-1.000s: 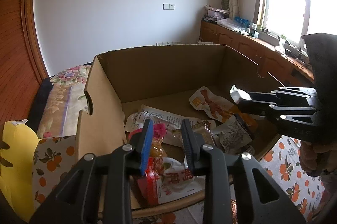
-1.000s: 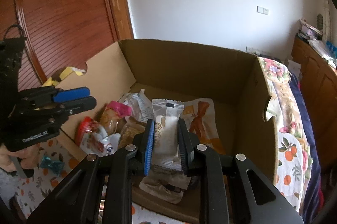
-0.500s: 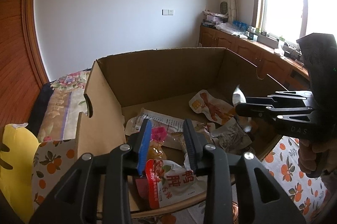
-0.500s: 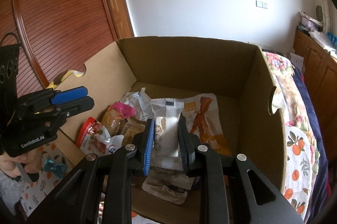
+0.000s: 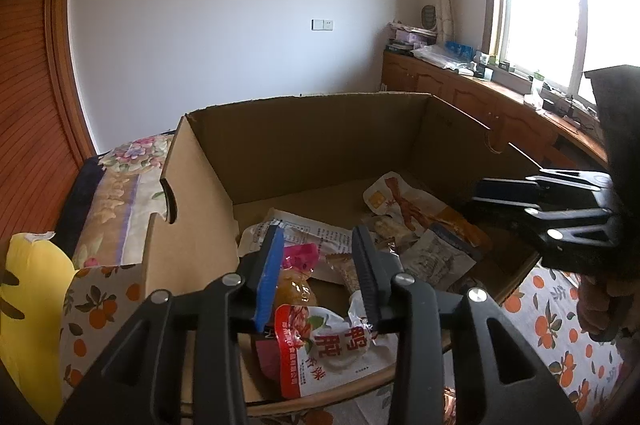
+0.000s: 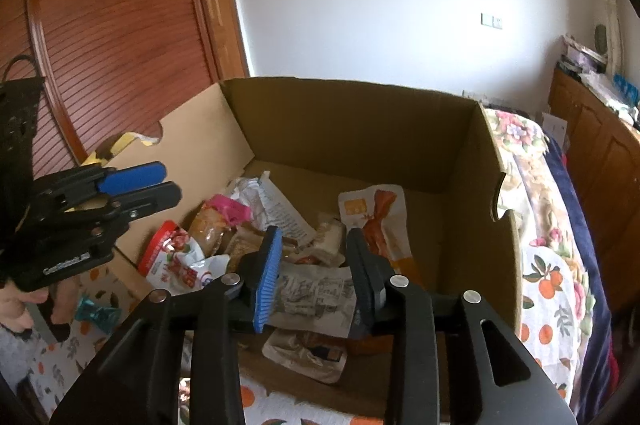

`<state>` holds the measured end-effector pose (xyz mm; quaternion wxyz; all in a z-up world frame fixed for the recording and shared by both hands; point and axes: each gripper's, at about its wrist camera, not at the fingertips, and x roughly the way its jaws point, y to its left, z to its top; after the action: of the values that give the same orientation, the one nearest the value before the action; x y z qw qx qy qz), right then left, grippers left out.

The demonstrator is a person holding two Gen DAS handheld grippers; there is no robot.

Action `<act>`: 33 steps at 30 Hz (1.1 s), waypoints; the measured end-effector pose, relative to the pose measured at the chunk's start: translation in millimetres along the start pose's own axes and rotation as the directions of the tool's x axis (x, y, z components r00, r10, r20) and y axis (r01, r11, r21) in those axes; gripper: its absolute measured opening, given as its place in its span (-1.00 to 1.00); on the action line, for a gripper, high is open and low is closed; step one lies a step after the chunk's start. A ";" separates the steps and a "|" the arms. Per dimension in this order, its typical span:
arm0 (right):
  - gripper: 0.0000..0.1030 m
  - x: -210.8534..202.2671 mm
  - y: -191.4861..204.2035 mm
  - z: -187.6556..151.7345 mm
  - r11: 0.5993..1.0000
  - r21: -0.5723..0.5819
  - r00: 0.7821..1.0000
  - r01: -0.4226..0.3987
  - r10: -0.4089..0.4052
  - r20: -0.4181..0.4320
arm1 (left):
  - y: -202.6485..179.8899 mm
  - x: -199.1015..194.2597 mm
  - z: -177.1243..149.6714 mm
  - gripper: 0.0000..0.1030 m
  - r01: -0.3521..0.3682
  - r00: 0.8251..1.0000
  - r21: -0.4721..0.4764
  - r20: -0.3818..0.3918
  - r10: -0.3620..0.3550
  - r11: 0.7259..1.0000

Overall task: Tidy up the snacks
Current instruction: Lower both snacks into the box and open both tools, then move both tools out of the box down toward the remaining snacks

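Left wrist view: the left gripper (image 5: 318,267) hangs over the cardboard box (image 5: 320,141), jaws just eased apart, gripping nothing; the red snack pouch (image 5: 324,349) lies below at six o'clock.

Right wrist view: the right gripper (image 6: 314,265), jaws freshly widened and empty, hovers above the white printed packet (image 6: 316,299); the orange pouch (image 6: 376,221) sits at one o'clock.

Wall: white, upper centre, with a light switch (image 5: 322,24).
Door: wooden louvred door (image 6: 116,37) at upper left.
Window: bright window (image 5: 560,17) at upper right.
Cabinets: wooden cabinets (image 5: 460,93) below it, cluttered on top.
Cloth: orange-print tablecloth (image 5: 560,341) at lower right.
Bedding: floral bedding (image 6: 532,181) at right.
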<state>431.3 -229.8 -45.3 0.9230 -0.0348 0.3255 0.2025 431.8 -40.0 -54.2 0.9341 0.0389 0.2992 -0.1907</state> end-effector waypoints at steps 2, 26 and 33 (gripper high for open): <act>-0.33 -7.0 6.6 -1.7 1.000 -0.018 1.000 -0.001 0.001 0.012 | -1.1 0.2 1.3 -0.31 -0.012 1.000 -0.001 -0.016 0.012 1.000; -0.06 -64.0 72.0 -65.9 0.994 -0.038 0.995 -0.099 0.099 -0.006 | 8.7 -103.9 -60.0 -0.04 -0.008 1.000 0.010 -0.008 0.008 1.000; 0.11 -38.4 86.0 -80.4 0.987 -0.049 0.987 -0.150 0.146 -0.074 | 18.6 -101.9 -99.4 -0.04 -0.020 0.997 -0.005 -0.074 0.020 1.000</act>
<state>323.0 -180.3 -79.1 0.8921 -0.0428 0.3534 0.2781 308.6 29.7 -77.8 0.9244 0.0464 0.3338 -0.1789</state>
